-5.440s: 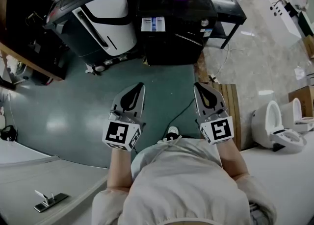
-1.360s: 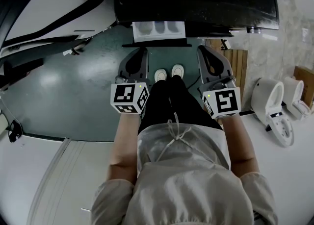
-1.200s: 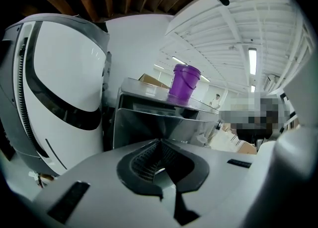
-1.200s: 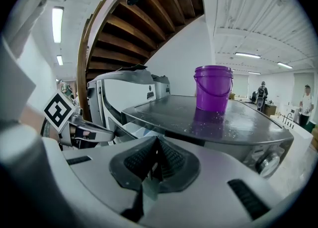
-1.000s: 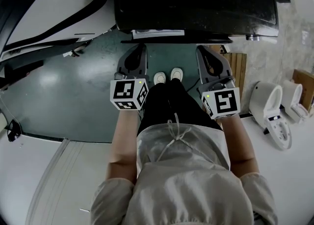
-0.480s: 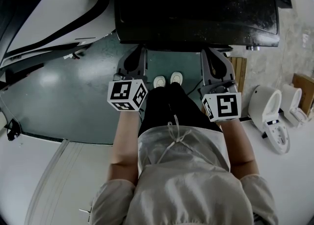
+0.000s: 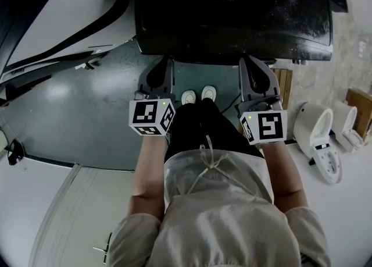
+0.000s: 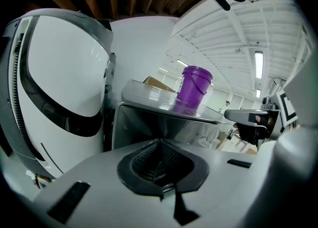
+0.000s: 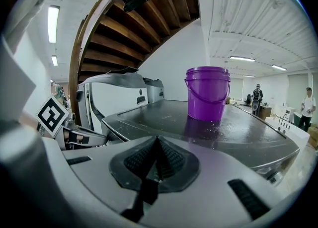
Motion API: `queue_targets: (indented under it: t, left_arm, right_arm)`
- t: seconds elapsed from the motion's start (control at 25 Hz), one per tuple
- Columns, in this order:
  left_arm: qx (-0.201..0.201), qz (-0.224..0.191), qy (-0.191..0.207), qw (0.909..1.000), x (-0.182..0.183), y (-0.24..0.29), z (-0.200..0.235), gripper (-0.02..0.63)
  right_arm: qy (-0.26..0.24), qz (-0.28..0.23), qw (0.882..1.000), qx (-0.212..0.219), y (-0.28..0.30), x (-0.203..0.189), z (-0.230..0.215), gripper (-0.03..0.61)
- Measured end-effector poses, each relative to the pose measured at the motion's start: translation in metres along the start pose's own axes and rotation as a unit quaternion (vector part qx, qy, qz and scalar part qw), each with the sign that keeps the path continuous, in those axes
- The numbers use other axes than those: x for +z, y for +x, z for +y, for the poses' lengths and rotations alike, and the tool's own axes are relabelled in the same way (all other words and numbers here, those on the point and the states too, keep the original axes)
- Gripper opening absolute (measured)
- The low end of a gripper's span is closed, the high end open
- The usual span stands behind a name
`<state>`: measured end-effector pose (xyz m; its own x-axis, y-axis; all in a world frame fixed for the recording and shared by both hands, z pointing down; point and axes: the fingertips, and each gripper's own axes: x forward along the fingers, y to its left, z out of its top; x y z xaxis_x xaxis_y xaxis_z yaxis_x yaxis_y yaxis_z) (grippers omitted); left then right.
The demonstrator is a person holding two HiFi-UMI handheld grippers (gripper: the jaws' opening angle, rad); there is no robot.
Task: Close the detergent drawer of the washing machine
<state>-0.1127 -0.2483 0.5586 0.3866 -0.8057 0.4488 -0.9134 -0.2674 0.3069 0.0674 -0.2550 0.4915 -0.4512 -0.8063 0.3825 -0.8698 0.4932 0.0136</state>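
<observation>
Grey jaws of your left claw (image 8: 159, 145) were pressed together with nothing between them, and your right claw (image 9: 157, 141) was clenched and empty in the same way. Both tips stood just before the front edge of the black washing machine (image 7: 232, 24). The detergent drawer was not to be seen. Nothing came out of the machine ahead of the left claw, so I judge the drawer lay pushed in, straight ahead of that nearer claw, its sliding axis along the jaws. The overhanging top hid the machine's face, so you could not tell if the drawer sat fully flush. Farther, on the top, stood a purple bucket (image 9: 207, 93).
</observation>
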Motion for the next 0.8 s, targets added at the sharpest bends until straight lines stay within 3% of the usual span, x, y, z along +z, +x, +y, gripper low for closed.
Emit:
queue_targets:
  t: [0.2, 0.32, 0.64, 0.8]
  left_arm:
    - [0.004, 0.012, -0.022, 0.9997, 0.0, 0.005, 0.001, 0.018]
    - [0.008, 0.018, 0.005, 0.9998, -0.001, 0.004, 0.001, 0.018]
    - [-0.012, 0.028, 0.009, 0.9995, 0.002, -0.006, -0.005, 0.018]
    - [-0.006, 0.022, 0.016, 0.9996, 0.011, -0.027, -0.009, 0.018]
  right_arm:
    - [-0.005, 0.006, 1.0, 0.005, 0.0, -0.004, 0.005, 0.006]
    - [-0.005, 0.004, 1.0, 0.008, -0.002, -0.001, 0.008, 0.006]
    - [-0.001, 0.001, 1.0, -0.004, -0.016, 0.007, 0.005, 0.006]
    - [0.007, -0.011, 1.0, 0.015, -0.025, 0.018, 0.011, 0.006]
